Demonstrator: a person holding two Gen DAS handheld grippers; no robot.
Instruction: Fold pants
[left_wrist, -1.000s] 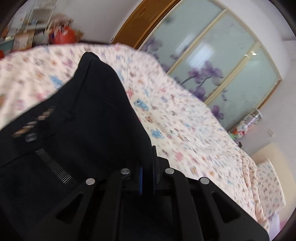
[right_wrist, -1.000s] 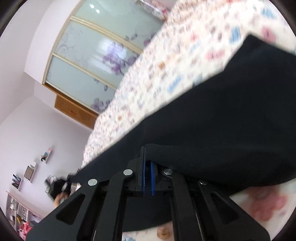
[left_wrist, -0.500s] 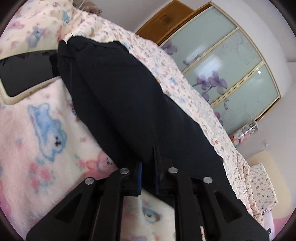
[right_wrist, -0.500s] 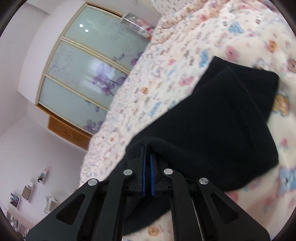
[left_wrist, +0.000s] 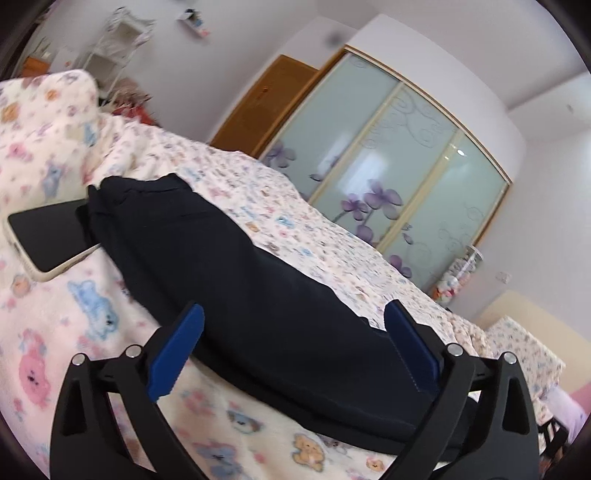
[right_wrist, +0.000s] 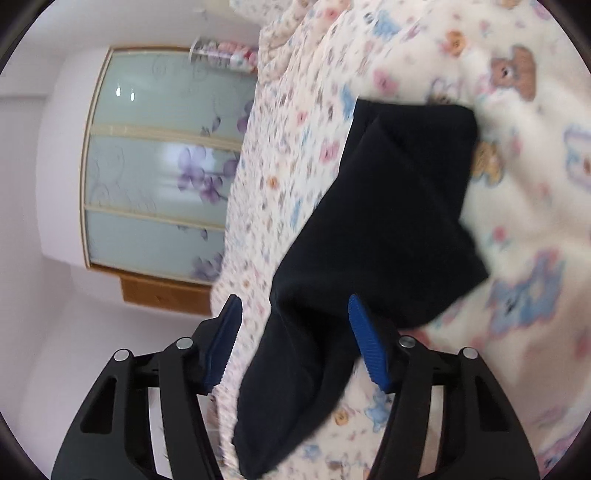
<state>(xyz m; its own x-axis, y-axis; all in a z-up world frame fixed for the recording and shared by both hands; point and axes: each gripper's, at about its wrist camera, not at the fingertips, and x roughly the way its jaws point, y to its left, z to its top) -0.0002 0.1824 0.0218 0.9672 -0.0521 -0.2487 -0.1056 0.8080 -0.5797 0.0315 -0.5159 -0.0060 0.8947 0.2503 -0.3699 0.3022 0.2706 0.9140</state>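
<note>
Pants (left_wrist: 258, 288): soft, limp dark cloth, light; grip at a folded edge. Left gripper (left_wrist: 291, 350) and right gripper (right_wrist: 295, 343) both opening, cloth between the pads, unpinched.

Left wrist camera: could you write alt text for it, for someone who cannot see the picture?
Dark folded pants lie on a teddy-print blanket, between the opening blue-padded jaws of the left gripper, which do not press them. A phone lies beside the pants.

Both claws, left (left_wrist: 293, 321) and right (right_wrist: 293, 314), now opening, pants (left_wrist: 236, 273) released onto bed.
</note>
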